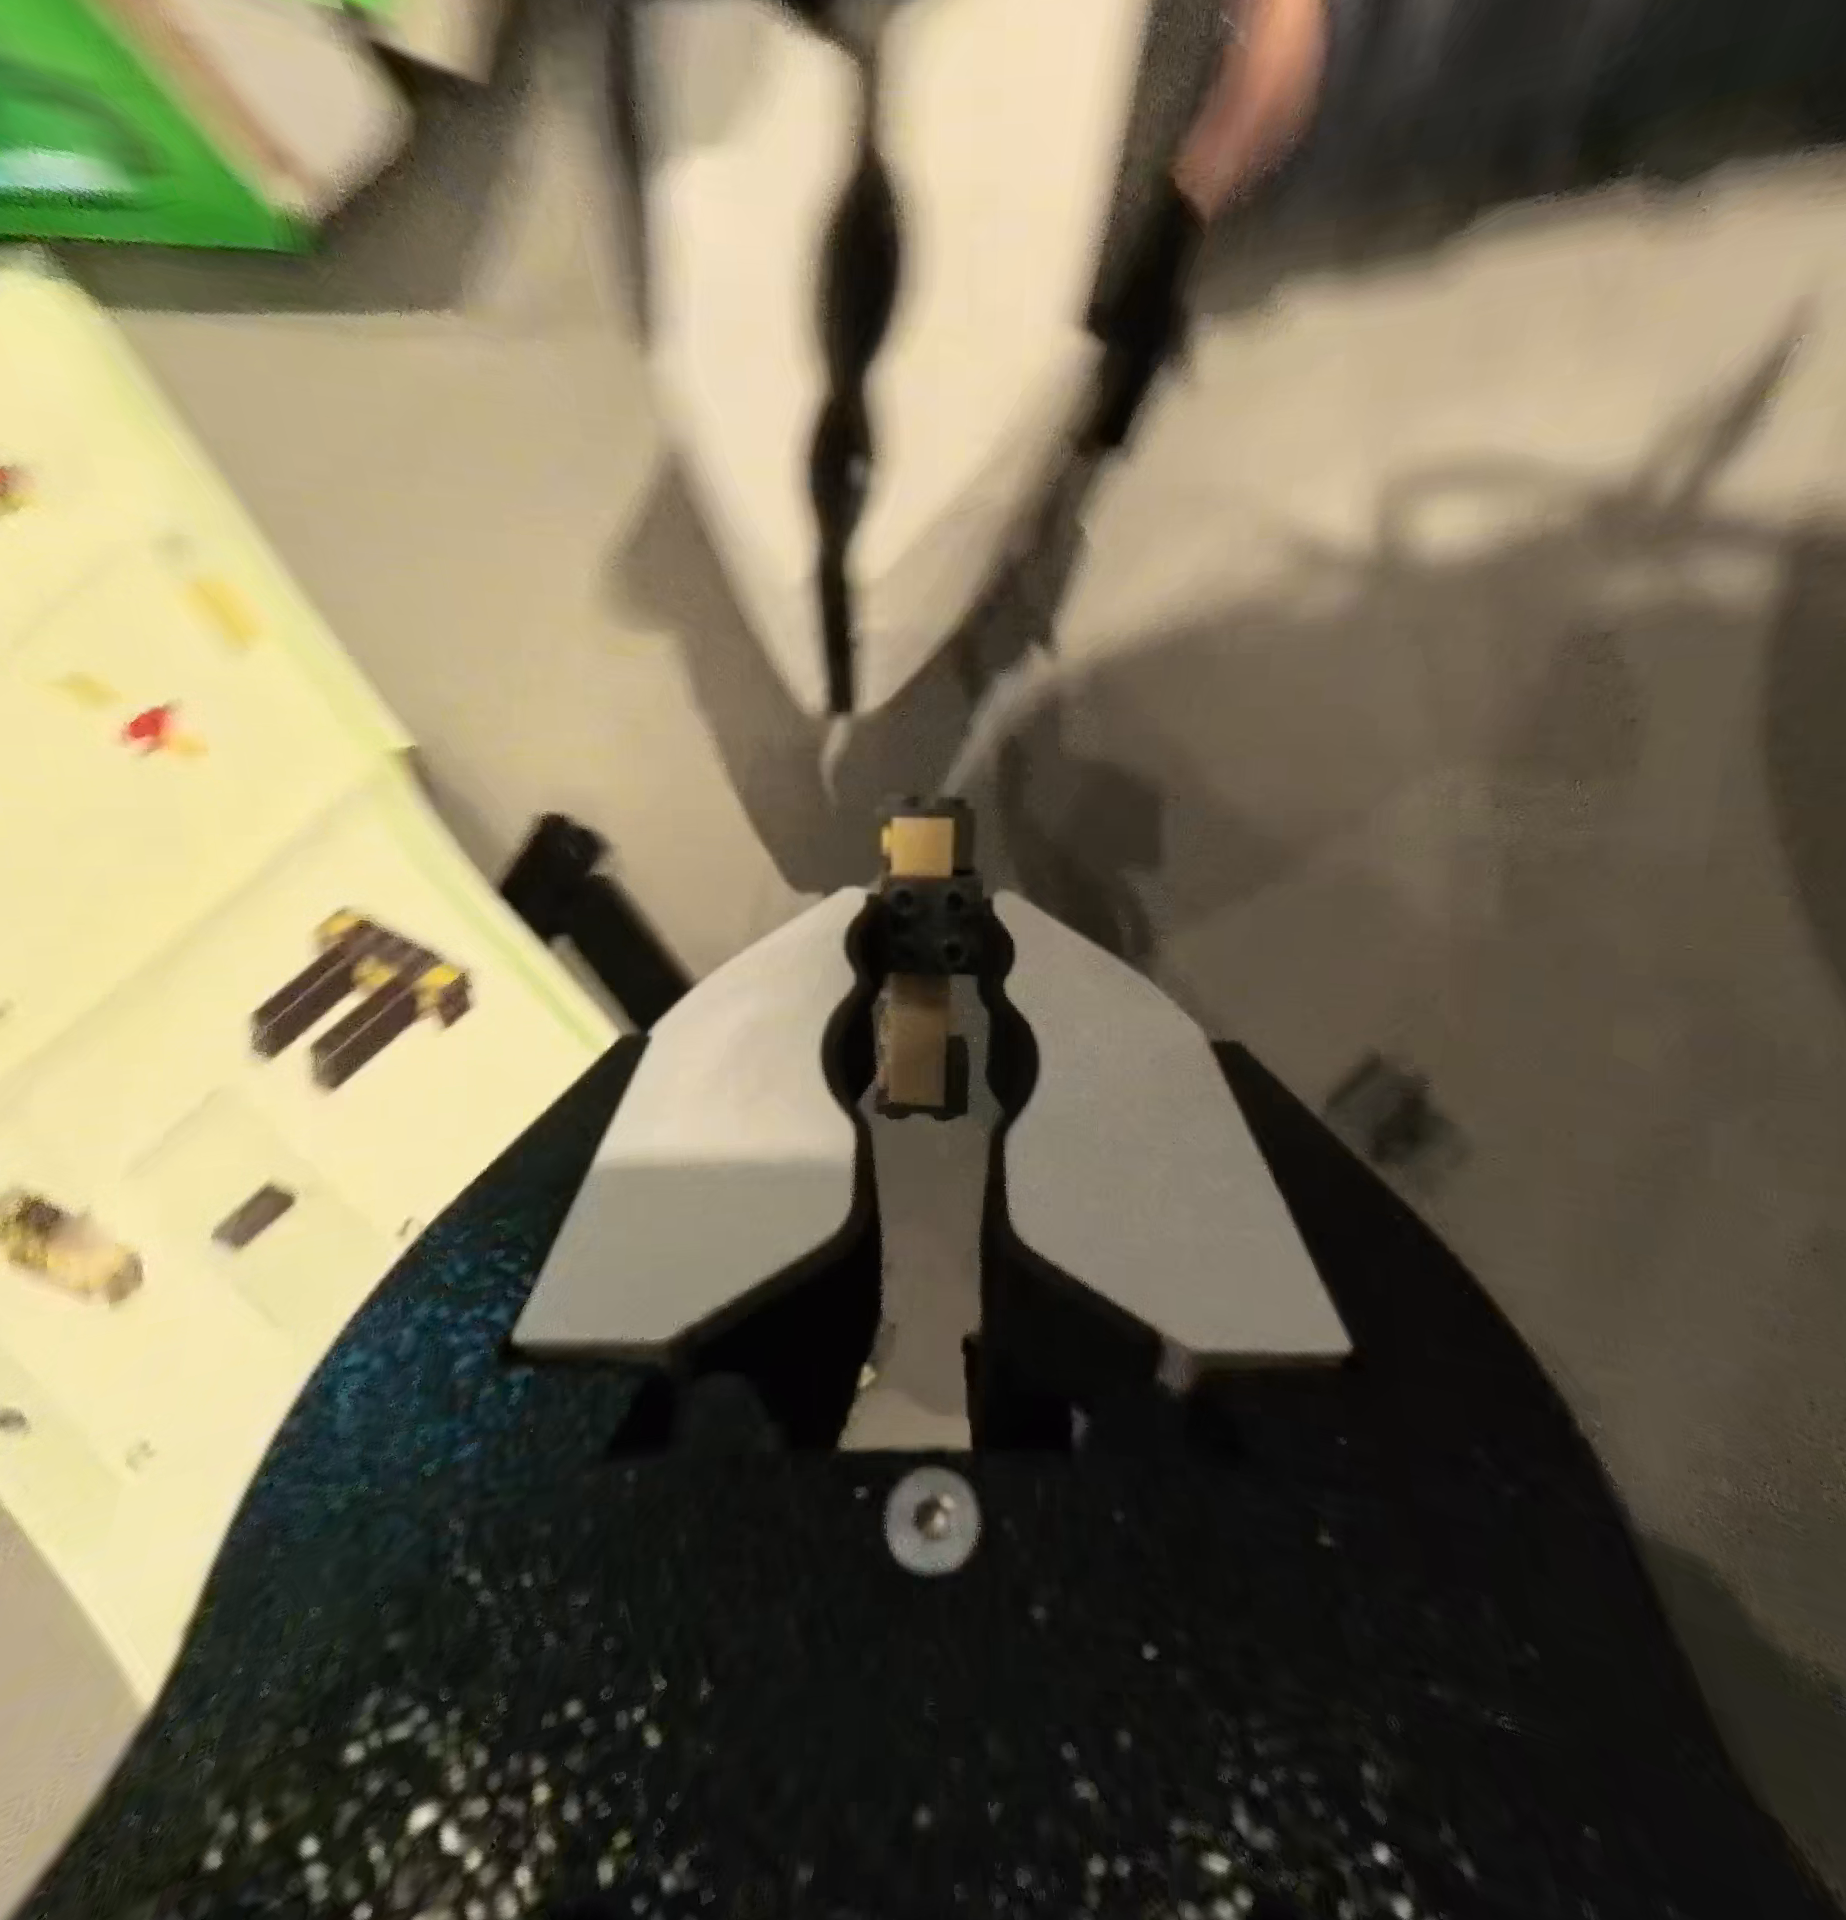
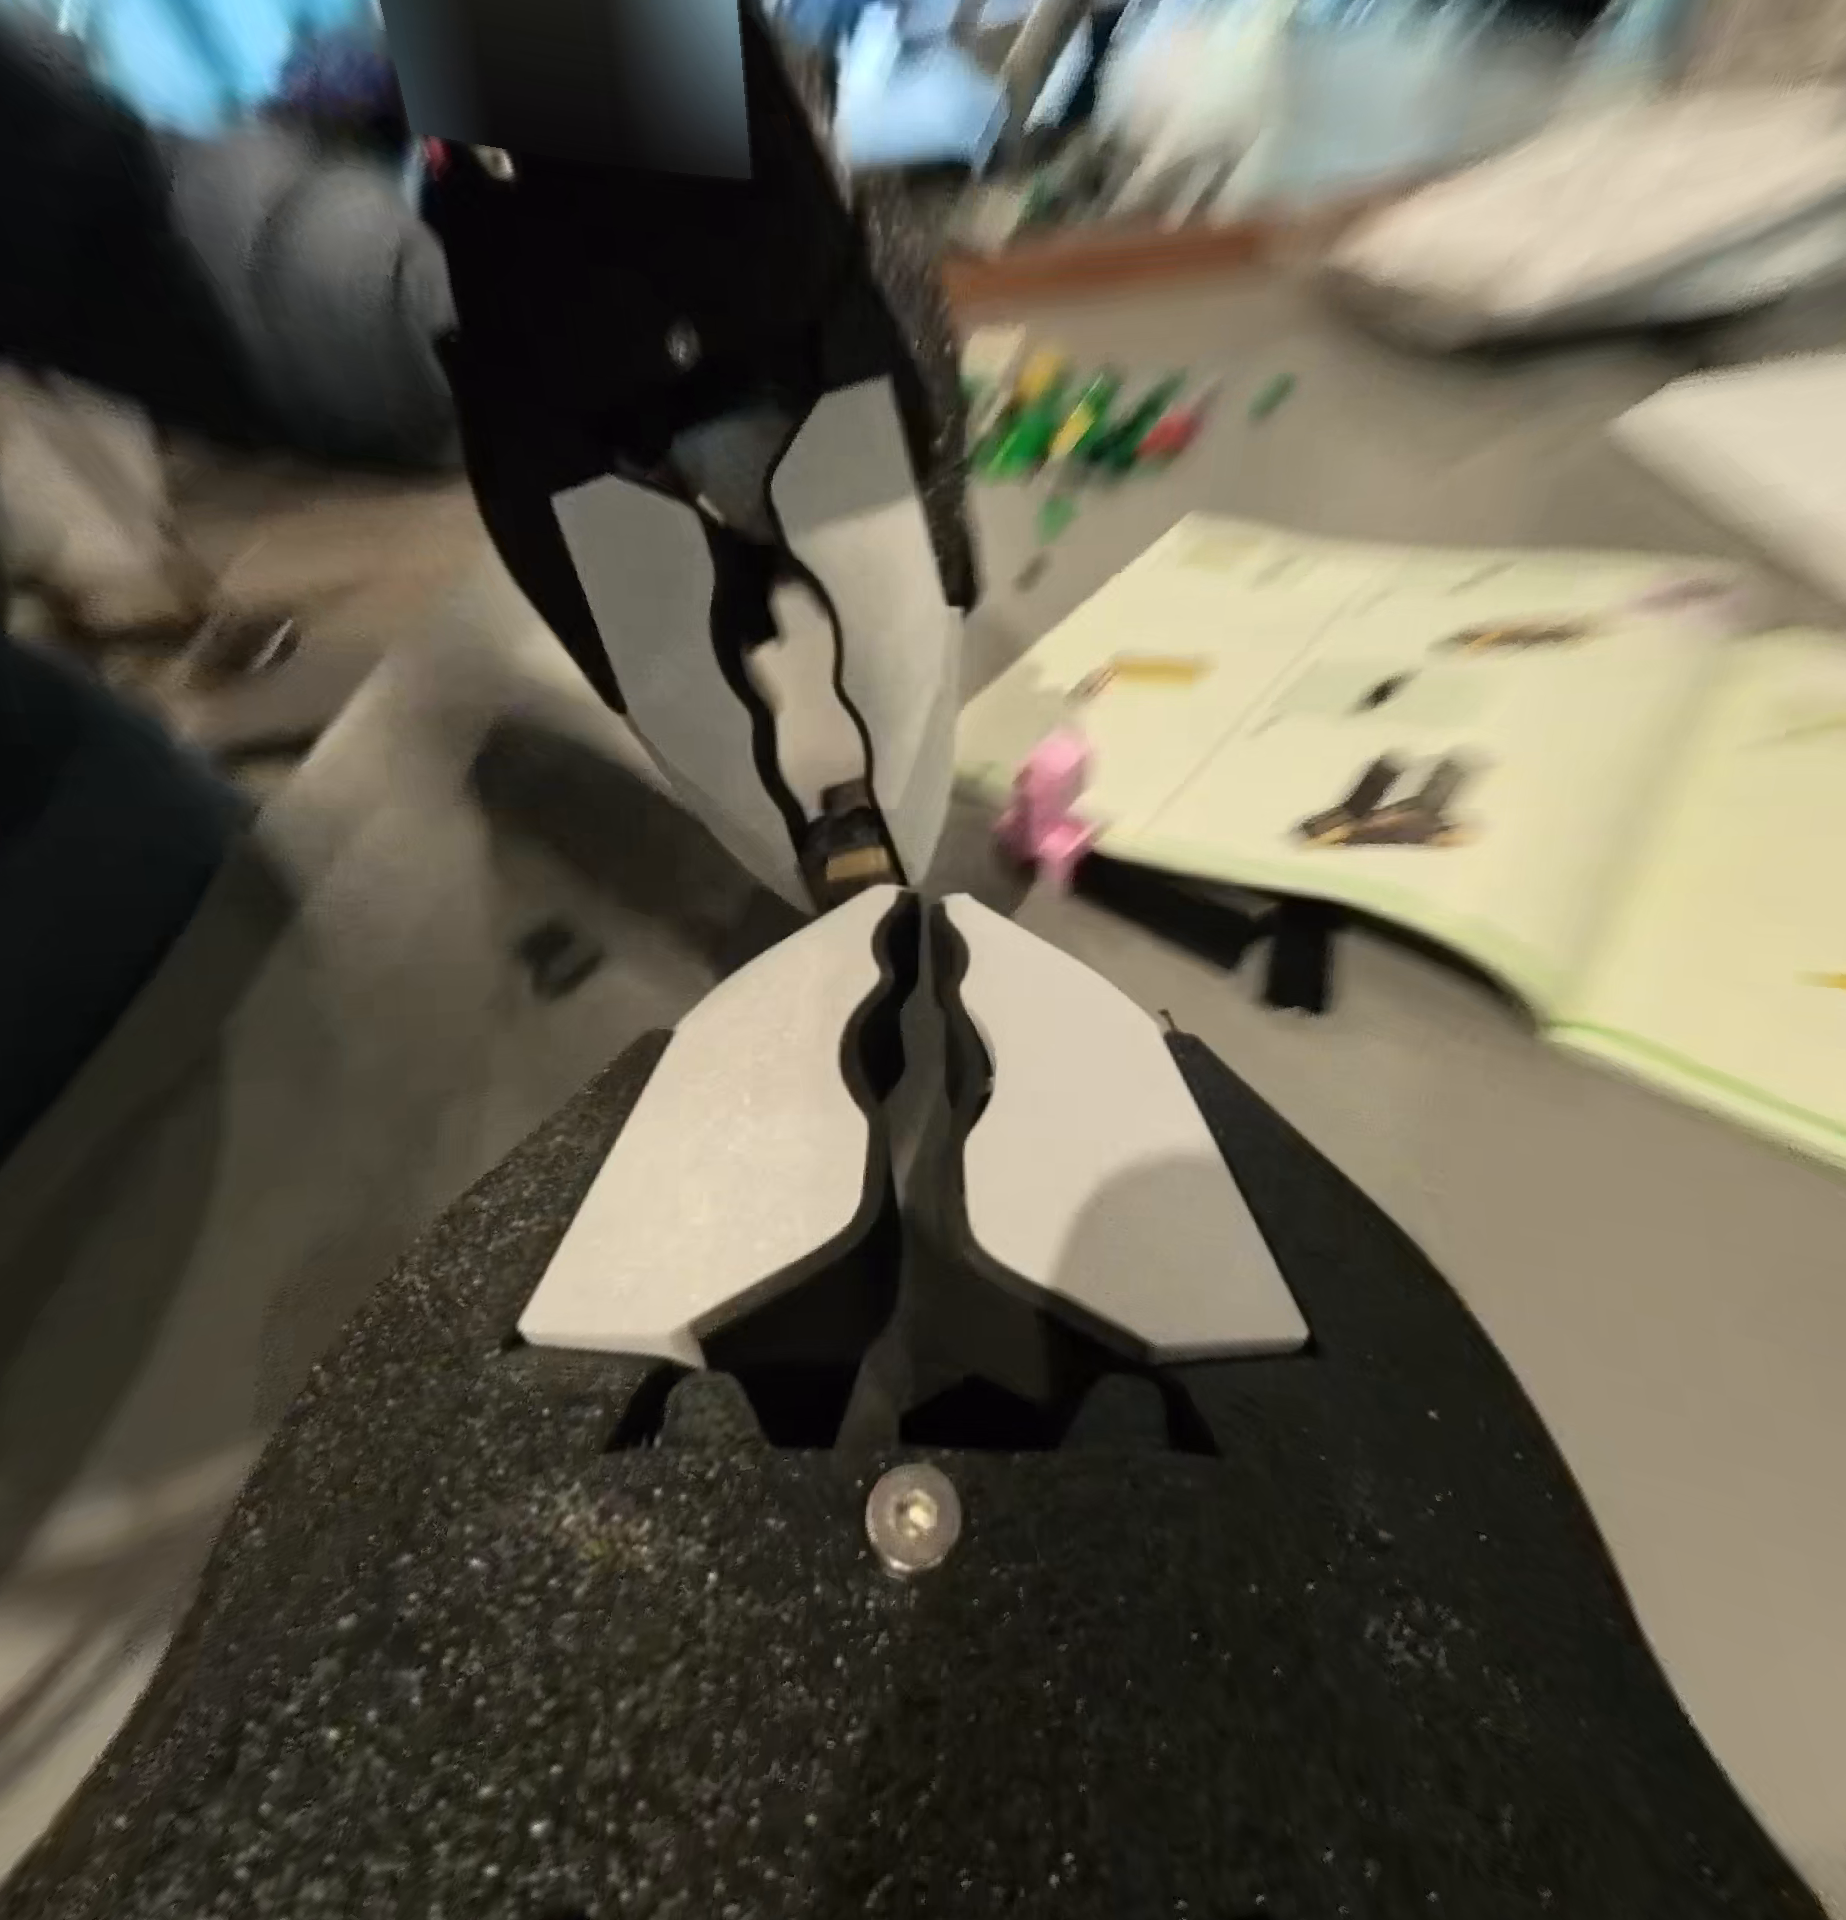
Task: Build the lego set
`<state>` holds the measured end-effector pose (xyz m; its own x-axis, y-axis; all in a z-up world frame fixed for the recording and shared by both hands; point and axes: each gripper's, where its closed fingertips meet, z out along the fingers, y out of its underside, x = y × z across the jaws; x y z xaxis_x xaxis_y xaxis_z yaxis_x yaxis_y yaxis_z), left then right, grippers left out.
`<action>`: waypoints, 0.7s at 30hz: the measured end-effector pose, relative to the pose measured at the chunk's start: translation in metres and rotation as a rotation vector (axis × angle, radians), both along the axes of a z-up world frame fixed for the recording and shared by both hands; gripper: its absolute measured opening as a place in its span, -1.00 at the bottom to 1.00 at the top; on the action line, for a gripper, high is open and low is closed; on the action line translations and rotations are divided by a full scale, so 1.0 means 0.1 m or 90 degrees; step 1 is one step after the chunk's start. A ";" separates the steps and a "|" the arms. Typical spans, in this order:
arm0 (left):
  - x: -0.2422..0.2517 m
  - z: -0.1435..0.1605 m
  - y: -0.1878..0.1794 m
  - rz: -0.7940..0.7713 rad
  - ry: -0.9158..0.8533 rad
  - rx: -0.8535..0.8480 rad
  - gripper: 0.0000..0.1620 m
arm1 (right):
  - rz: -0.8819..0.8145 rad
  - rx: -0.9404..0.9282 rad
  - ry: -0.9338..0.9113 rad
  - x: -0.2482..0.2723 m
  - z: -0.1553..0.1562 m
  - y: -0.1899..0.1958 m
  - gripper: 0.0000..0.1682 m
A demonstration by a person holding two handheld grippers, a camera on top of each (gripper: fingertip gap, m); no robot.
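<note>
My left gripper (image 1: pixel 926 902) is shut on a small black and tan lego assembly (image 1: pixel 924 857), which sticks out past its tips. The same assembly (image 2: pixel 846 844) shows in the right wrist view, held by the left gripper (image 2: pixel 859 868) coming down from above. My right gripper (image 2: pixel 914 902) has its jaws together, tip to tip with the left gripper just short of the assembly. I cannot see any piece between its jaws. In the left wrist view it (image 1: pixel 844 717) points down at the assembly from the far side.
An open pale-green instruction booklet (image 1: pixel 171 831) (image 2: pixel 1418 779) lies on the grey table. Long black pieces (image 1: pixel 586 914) (image 2: pixel 1293 956) lie at its edge, beside a pink piece (image 2: pixel 1049 810). Also in view are loose coloured bricks (image 2: pixel 1085 416), a green box (image 1: pixel 88 125) and a small dark piece (image 1: pixel 1386 1101).
</note>
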<state>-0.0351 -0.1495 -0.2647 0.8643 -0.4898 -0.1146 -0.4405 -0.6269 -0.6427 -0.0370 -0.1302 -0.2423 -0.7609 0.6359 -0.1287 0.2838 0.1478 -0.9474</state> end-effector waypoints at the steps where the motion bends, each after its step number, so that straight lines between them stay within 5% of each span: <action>1: -0.04 0.08 0.03 0.028 -0.033 0.021 -0.79 | -0.026 -0.027 0.024 -0.01 0.08 0.05 -0.95; 10: -0.10 0.76 0.16 0.108 -0.320 0.183 -0.79 | -0.080 -0.222 0.105 -0.04 0.45 0.00 -0.71; 21: -0.01 0.81 0.14 0.079 -0.352 0.194 -0.79 | -0.047 -0.354 0.114 -0.01 0.65 -0.11 -0.71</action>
